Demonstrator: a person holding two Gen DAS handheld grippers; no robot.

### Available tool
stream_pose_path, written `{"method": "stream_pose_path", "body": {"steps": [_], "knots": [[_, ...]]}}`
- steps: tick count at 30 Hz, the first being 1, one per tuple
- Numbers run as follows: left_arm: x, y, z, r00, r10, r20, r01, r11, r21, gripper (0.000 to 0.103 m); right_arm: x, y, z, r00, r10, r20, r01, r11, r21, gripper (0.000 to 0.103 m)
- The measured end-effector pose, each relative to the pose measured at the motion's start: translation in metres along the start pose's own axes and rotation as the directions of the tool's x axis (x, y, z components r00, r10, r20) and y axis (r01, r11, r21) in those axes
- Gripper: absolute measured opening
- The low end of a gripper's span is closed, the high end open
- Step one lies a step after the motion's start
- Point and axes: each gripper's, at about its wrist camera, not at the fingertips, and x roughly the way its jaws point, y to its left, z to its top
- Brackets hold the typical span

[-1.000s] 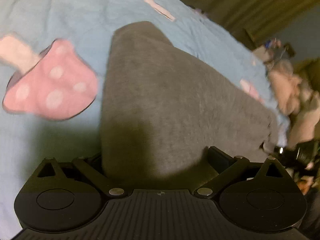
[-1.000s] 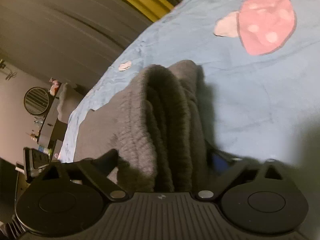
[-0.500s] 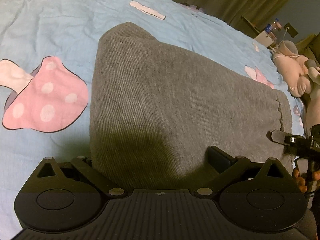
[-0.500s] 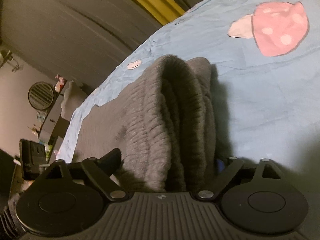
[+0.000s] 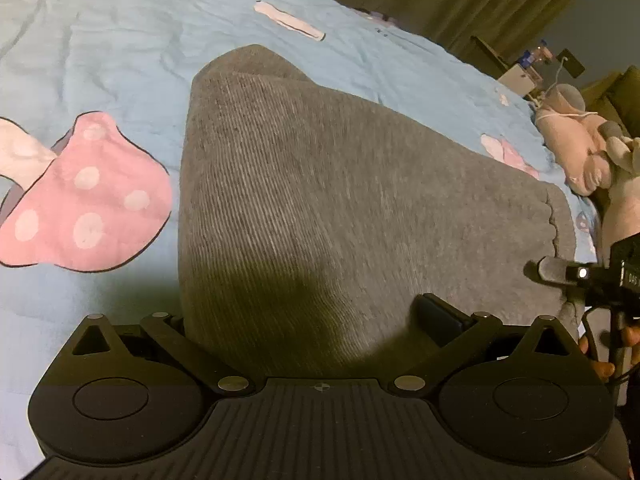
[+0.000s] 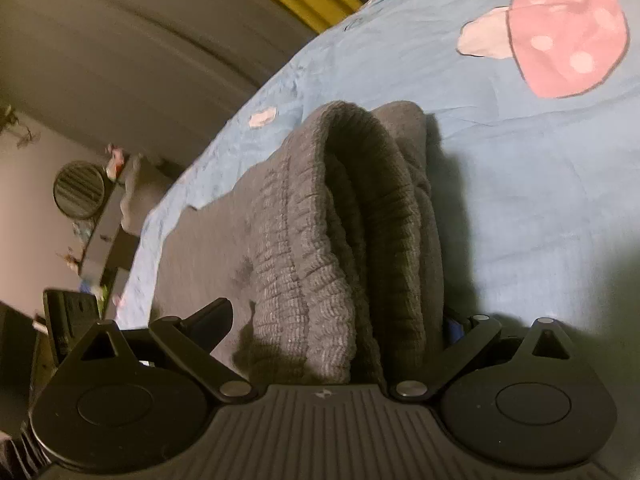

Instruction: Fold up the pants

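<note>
The right tool [image 6: 340, 320] has just been opening and is standing at full spread, the ribbed waistband stack of the folded grey knit pants [image 6: 352, 240] lying between its jaws unpressed. The left tool [image 5: 304, 320] is straddling the pants' [image 5: 340, 200] near edge; whether it is gripping cannot be told. The pants are resting on the light blue bedspread [image 5: 120, 52], beside its pink spotted mushroom print [image 5: 88, 208]. A pale plush toy [image 5: 580, 148] is lying at the bed's far edge.

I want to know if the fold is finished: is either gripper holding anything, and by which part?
Right gripper: nothing; it has just opened around the grey ribbed pants' waistband. Left gripper: grip unclear.
</note>
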Motion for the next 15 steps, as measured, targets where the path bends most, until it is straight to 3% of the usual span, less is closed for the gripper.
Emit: {"method": "stream_pose_path", "body": {"steps": [2,4,5,6,9,12,14,15], "knots": [[-0.003,0.002,0.0,1.0,-0.004,0.022,0.005,0.999,-0.036,0.102,0.0,0.005,-0.001,1.0,-0.021,0.008,0.021,1.0,-0.016,0.099],[-0.011,-0.004,-0.002,0.998,0.036,0.059,-0.035,0.999,-0.016,0.072,-0.004,0.011,-0.008,0.997,-0.04,0.068,0.043,0.998,-0.037,0.085],[-0.015,-0.007,-0.003,0.997,0.042,0.07,-0.042,0.999,0.0,0.064,-0.005,0.014,-0.011,0.995,-0.064,0.081,0.068,0.996,-0.056,0.071],[-0.019,-0.009,-0.003,0.996,0.039,0.082,-0.039,0.999,0.003,0.054,-0.008,0.016,-0.012,0.993,-0.066,0.093,0.073,0.995,-0.075,0.064],[-0.022,-0.008,-0.004,0.995,0.034,0.094,-0.034,0.999,0.002,0.054,-0.013,0.012,-0.013,0.994,-0.037,0.107,0.045,0.996,-0.072,0.063],[-0.011,0.002,-0.001,0.997,0.015,0.079,-0.011,0.998,-0.056,0.065,-0.004,0.007,-0.008,0.996,-0.041,0.077,0.045,0.998,-0.043,0.07],[-0.009,0.0,0.001,0.996,0.027,0.086,-0.019,0.996,-0.091,0.055,-0.002,0.008,-0.004,0.996,-0.05,0.071,0.052,0.998,-0.028,0.067],[-0.012,-0.005,0.002,0.994,0.04,0.1,-0.033,0.996,-0.078,0.045,-0.003,0.011,-0.004,0.995,-0.067,0.08,0.07,0.997,-0.036,0.063]]}}
